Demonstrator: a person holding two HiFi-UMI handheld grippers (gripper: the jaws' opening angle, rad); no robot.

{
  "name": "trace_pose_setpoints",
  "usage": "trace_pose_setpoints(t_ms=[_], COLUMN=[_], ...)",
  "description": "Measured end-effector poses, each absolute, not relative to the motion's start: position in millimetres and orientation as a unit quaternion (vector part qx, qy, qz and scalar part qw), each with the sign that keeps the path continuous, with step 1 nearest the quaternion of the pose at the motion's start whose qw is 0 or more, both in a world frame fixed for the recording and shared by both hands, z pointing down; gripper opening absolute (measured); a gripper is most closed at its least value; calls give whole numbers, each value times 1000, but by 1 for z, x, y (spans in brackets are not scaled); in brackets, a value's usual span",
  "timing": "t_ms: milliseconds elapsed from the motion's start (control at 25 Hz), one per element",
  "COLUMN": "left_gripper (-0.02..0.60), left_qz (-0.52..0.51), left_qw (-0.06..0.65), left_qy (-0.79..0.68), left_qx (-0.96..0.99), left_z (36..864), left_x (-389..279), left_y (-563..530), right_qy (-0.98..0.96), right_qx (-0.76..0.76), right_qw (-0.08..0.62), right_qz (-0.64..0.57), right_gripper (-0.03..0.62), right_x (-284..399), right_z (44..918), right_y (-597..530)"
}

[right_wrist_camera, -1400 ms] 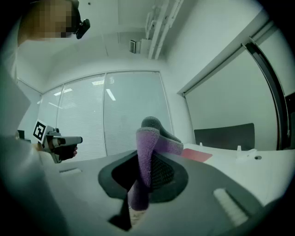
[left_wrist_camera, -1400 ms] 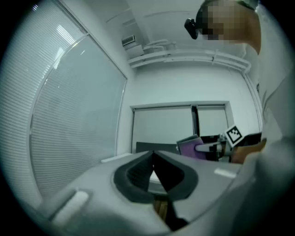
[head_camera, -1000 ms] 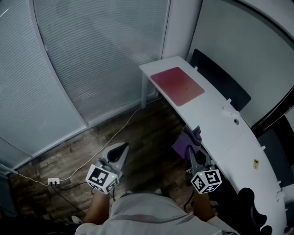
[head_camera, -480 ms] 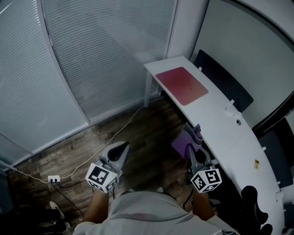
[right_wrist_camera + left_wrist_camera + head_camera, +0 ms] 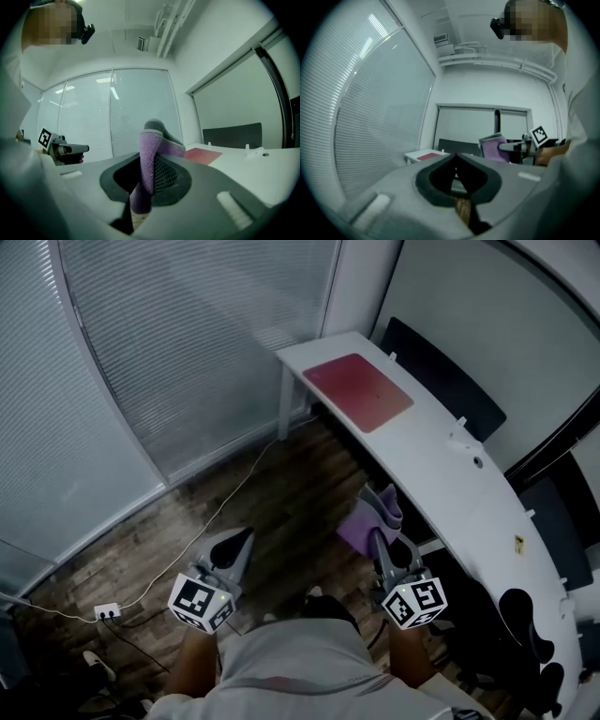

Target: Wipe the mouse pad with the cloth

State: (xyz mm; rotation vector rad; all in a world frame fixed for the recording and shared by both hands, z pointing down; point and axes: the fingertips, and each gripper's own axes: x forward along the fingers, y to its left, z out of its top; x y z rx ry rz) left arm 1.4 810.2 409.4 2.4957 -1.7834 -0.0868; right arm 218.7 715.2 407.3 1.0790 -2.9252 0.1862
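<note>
The right claw [image 5: 378, 532] was clamped on the purple cloth [image 5: 149, 161], which stood folded up out of its jaws, probably so that a free edge could wipe. The red pad [image 5: 358, 391] lay well ahead of that claw at the desk's [image 5: 441, 479] far end, not yet reached. The left claw [image 5: 242, 545] was pressed together on nothing and held aside, seemingly to keep clear.
</note>
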Motion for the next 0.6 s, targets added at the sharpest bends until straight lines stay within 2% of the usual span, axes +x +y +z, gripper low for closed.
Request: trace_pose_setpoints(t_ms=[200,600], left_gripper=[3,3], left_qz=[-24,-21], left_qw=[50,63], left_qy=[-567,-592], left_qx=[822,803], left_z=[421,420], left_x=[6,-28], left_y=[789,692], right_qy=[-926,-938], right_qx=[365,329], right_qw=[20,10], right_qz=[95,110], right_gripper=[47,48], right_x=[225,179], right_z=[423,432], right_y=[691,582])
